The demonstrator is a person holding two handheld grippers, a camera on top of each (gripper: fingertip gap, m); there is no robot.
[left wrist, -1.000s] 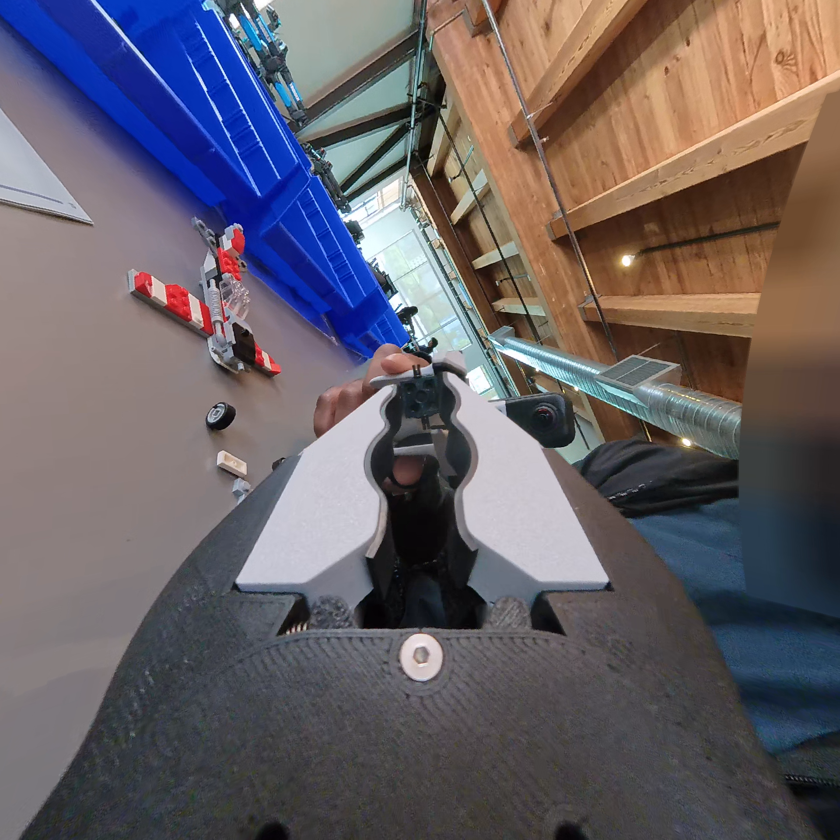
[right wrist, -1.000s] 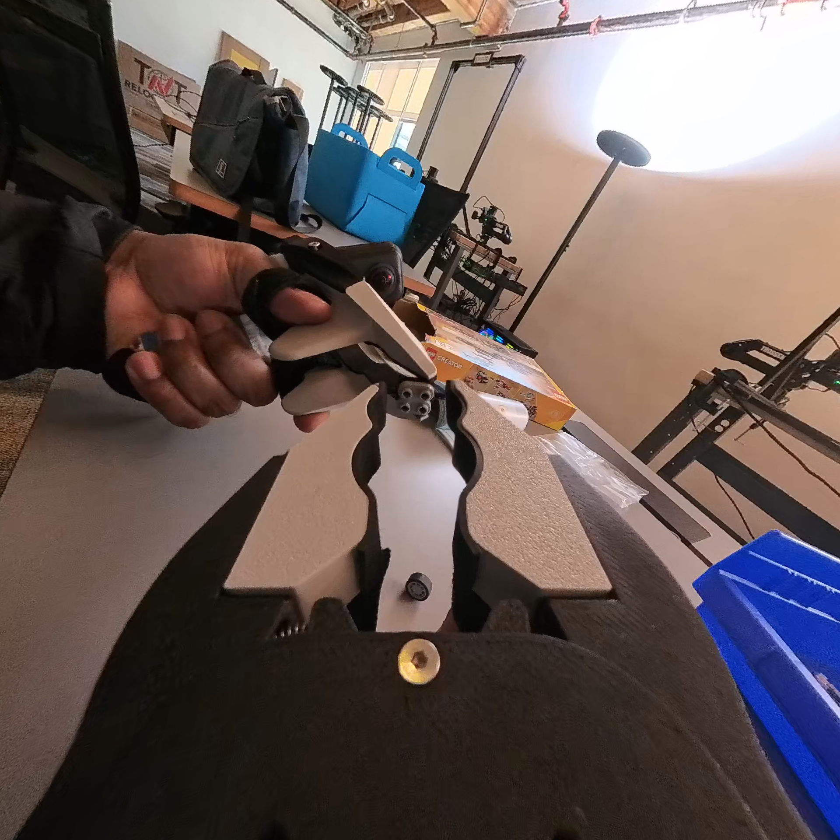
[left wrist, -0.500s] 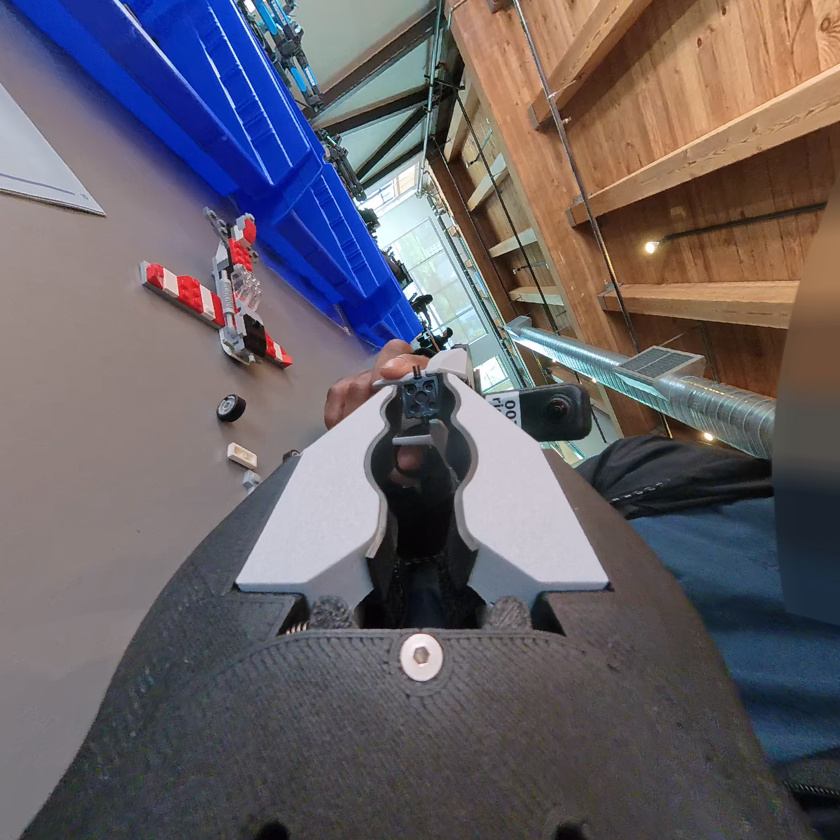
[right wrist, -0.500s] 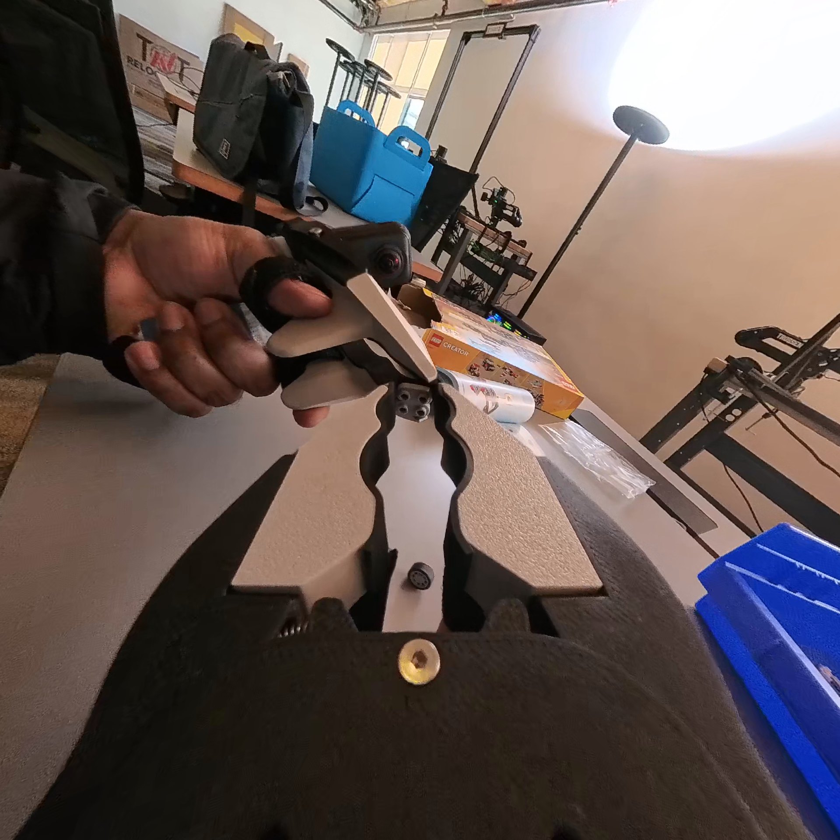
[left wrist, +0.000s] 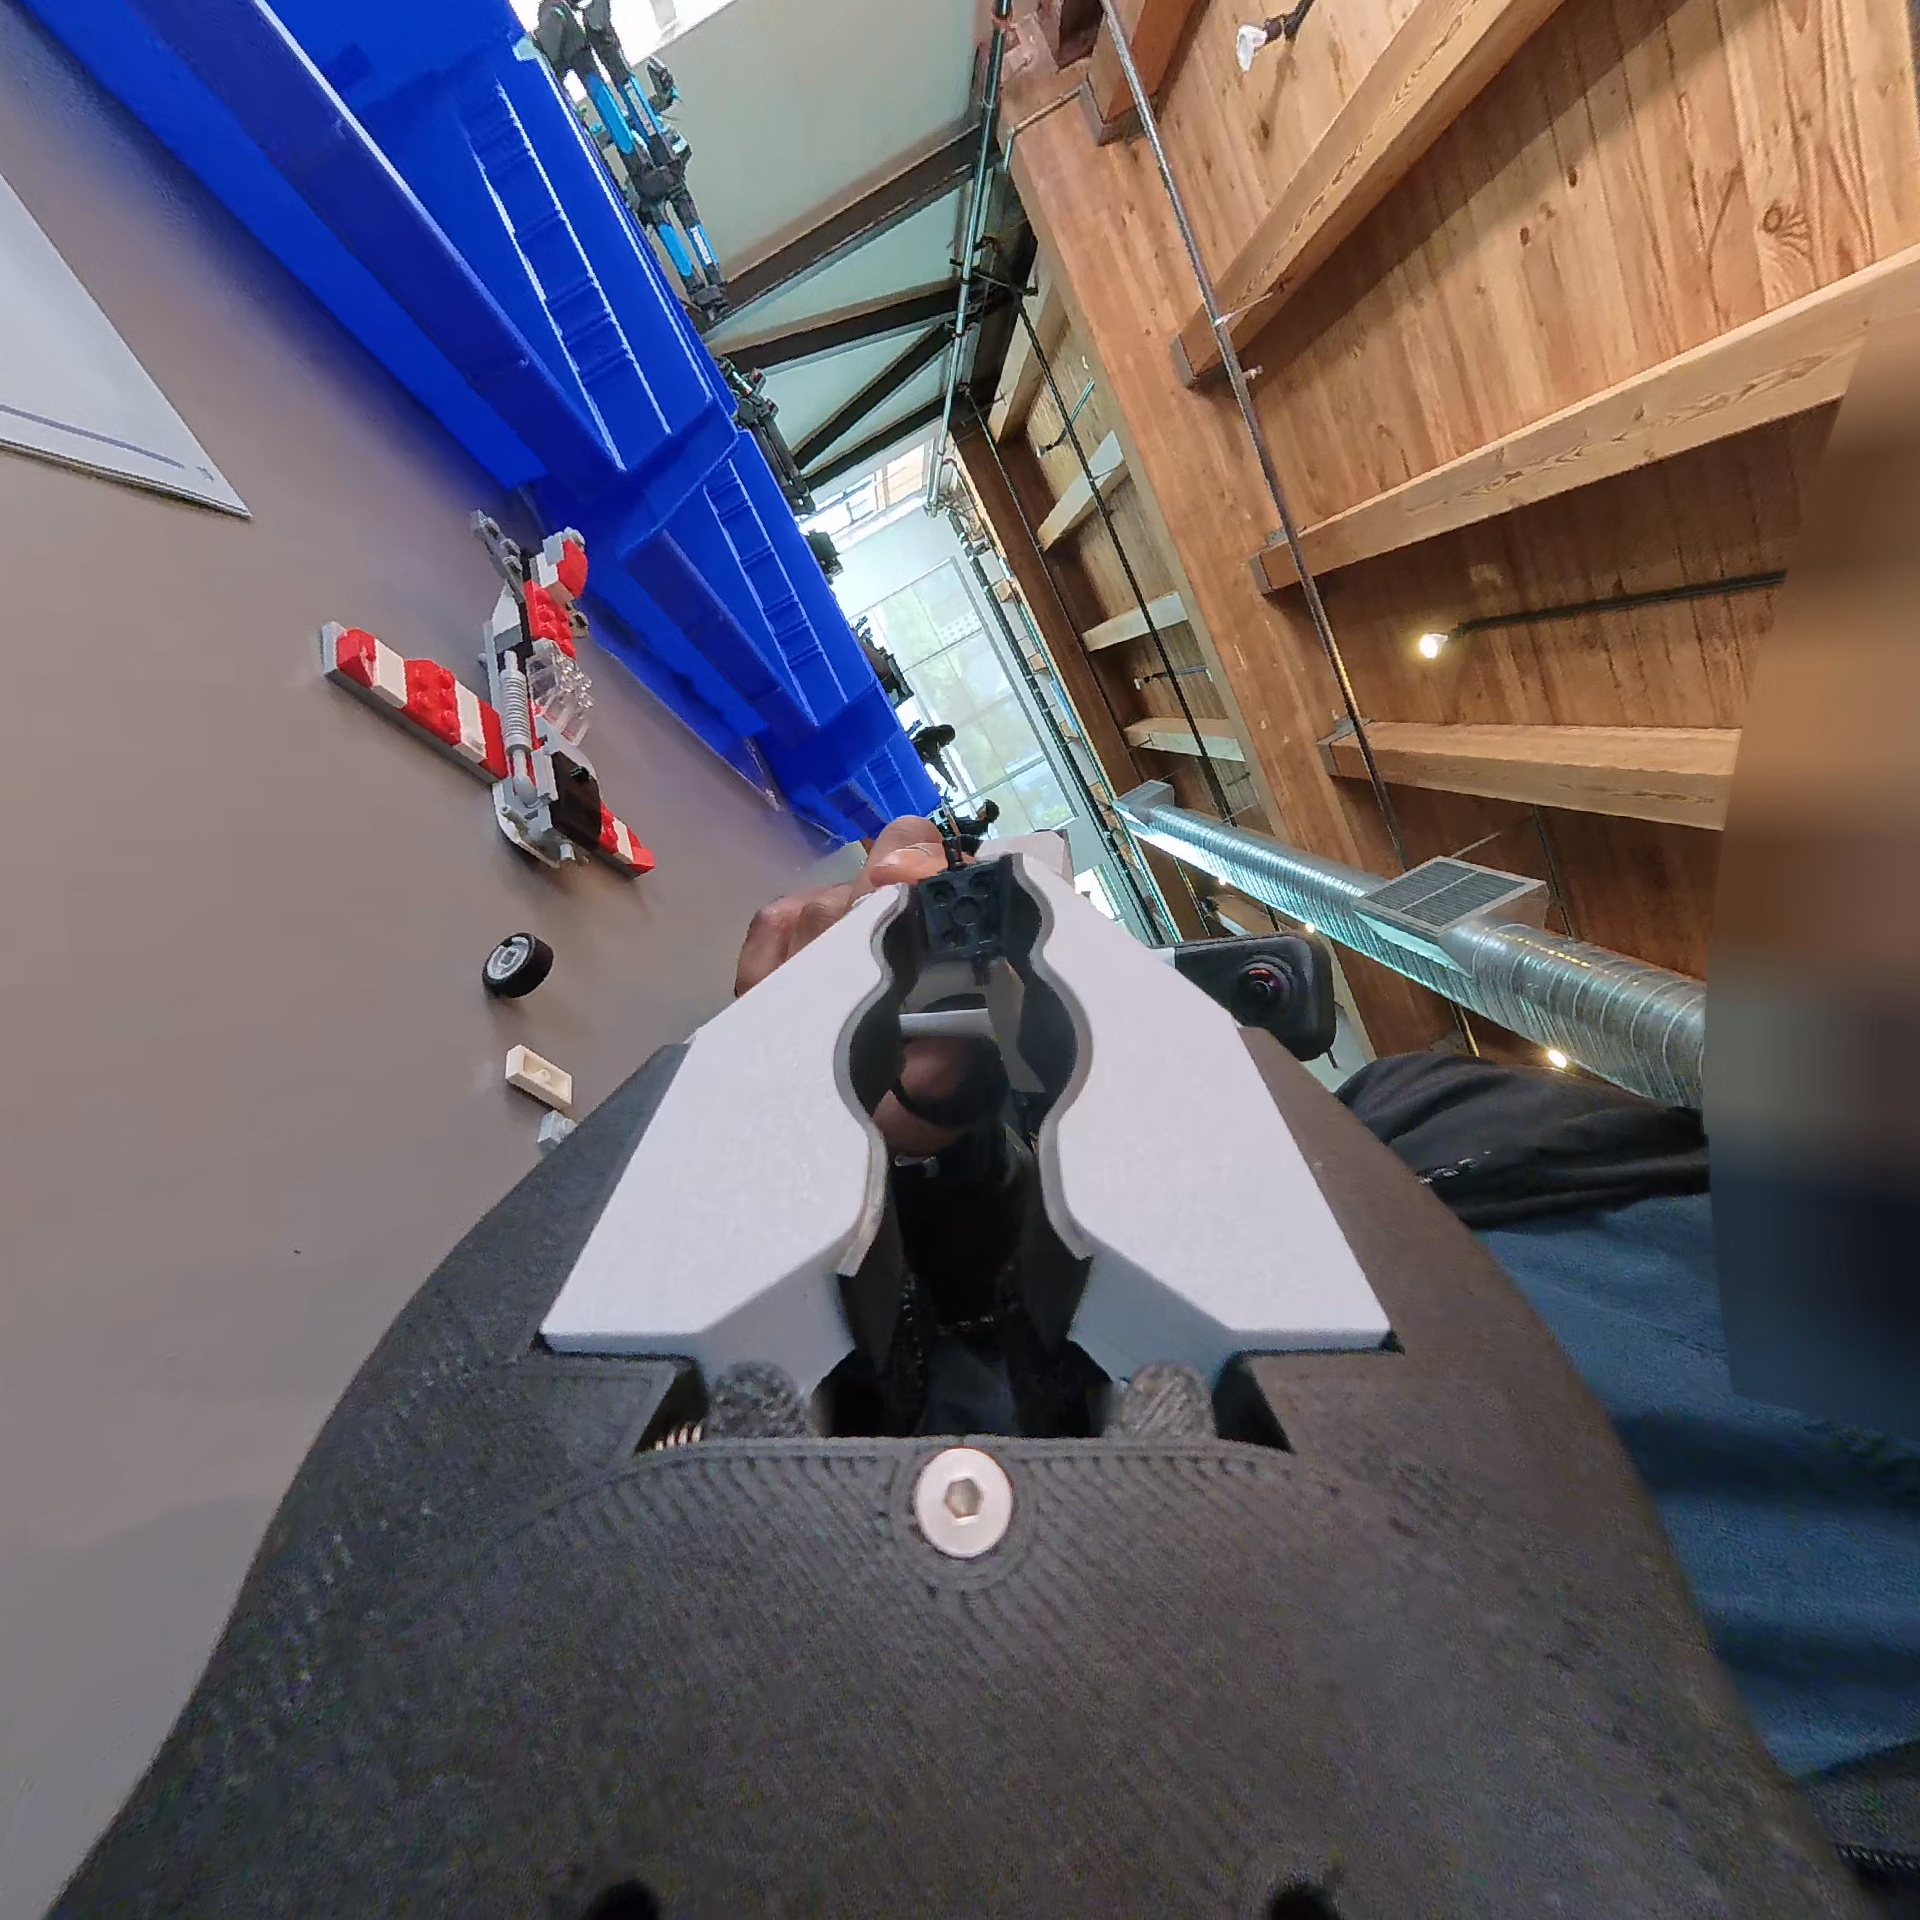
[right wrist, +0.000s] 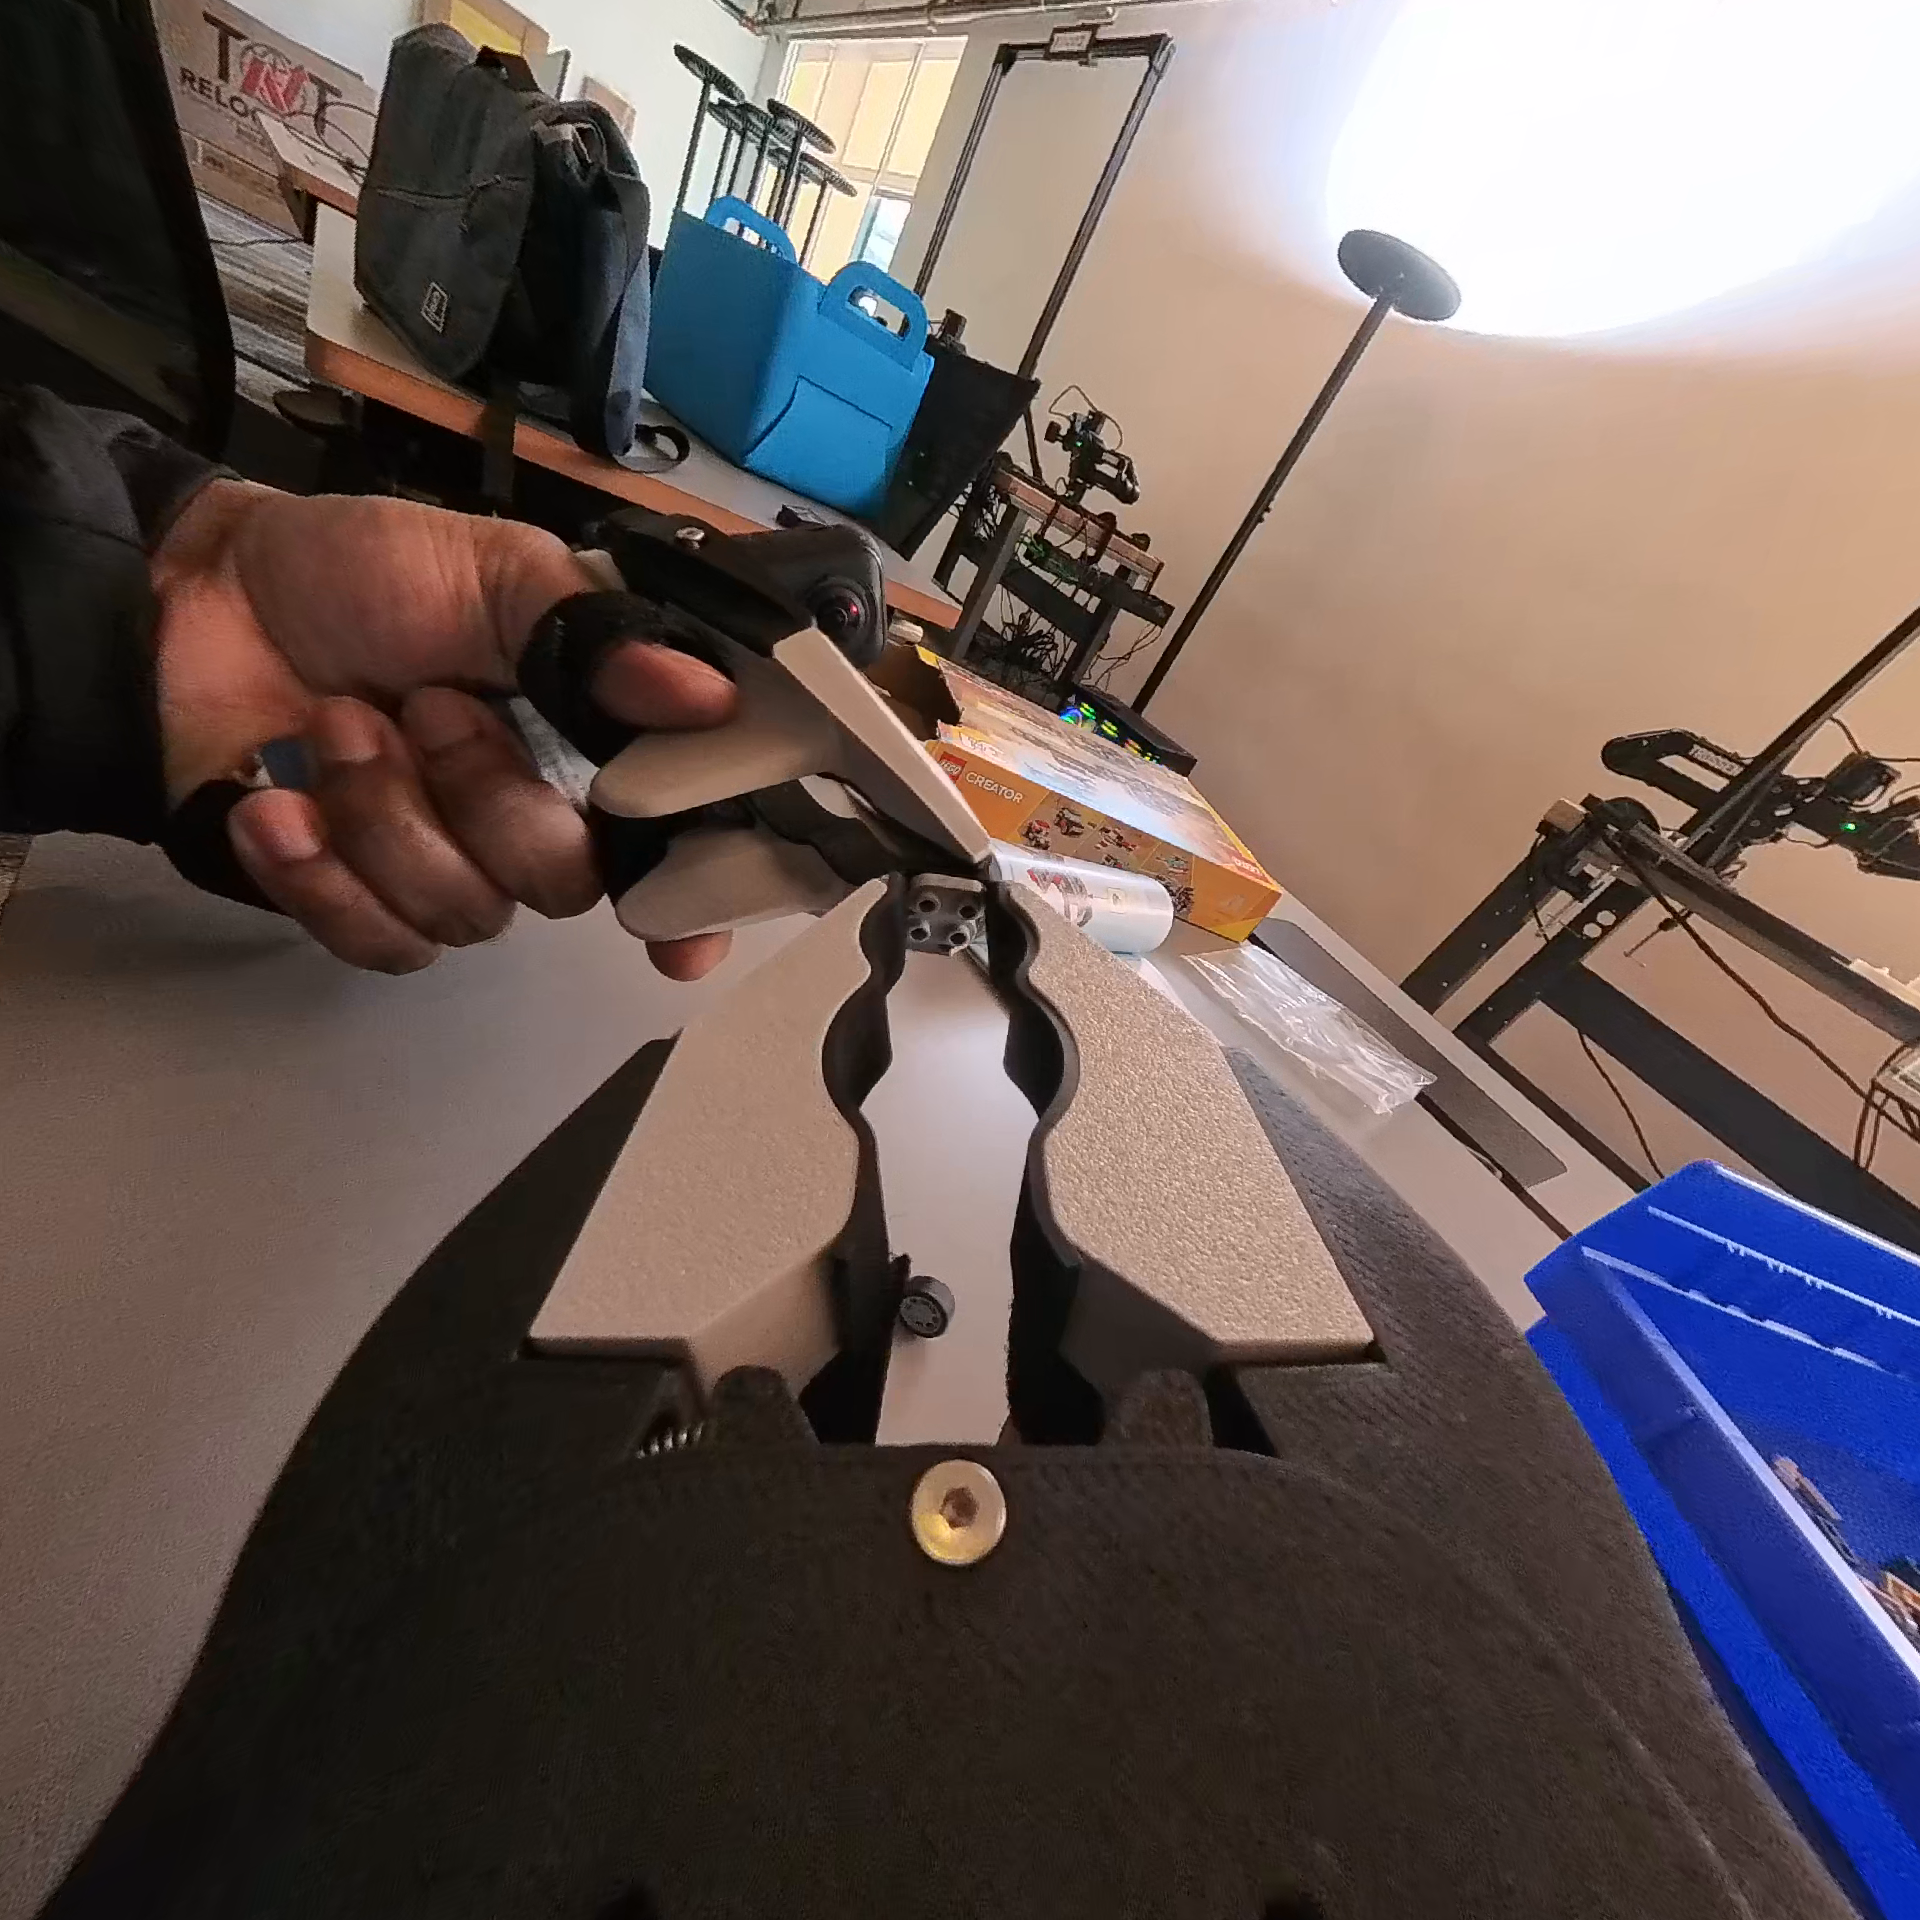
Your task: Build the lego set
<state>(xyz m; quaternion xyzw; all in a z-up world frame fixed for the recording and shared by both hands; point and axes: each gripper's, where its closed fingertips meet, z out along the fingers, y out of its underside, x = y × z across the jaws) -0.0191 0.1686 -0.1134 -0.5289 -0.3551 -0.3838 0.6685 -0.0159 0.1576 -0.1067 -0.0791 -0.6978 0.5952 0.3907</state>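
Observation:
My left gripper (left wrist: 966, 914) is shut on a small dark square lego piece (left wrist: 966, 923) with round holes, held in the air. My right gripper (right wrist: 943, 914) is shut on a small grey square piece (right wrist: 943, 923) with round holes. The two grippers face each other tip to tip. In the right wrist view the left gripper's fingertip (right wrist: 935, 821) rests on the top of the grey piece. I cannot tell if this is one piece or two joined. A red-and-white lego plane (left wrist: 499, 717) lies on the grey table (left wrist: 208, 1039).
A black wheel (left wrist: 516, 966), a small white piece (left wrist: 540, 1072) and a small grey piece (left wrist: 556, 1127) lie near the plane. Blue bins (left wrist: 520, 260) line the table's far edge. A lego box (right wrist: 1101, 821), a clear bag (right wrist: 1299, 1029) and a blue bin (right wrist: 1766, 1403) are also in view. The tips of both grippers are at nearly the same place.
Both grippers stay shut and tip to tip. The pair has drifted a little, and the left fingertip now sits lower on the grey piece. The plane and loose parts have not moved.

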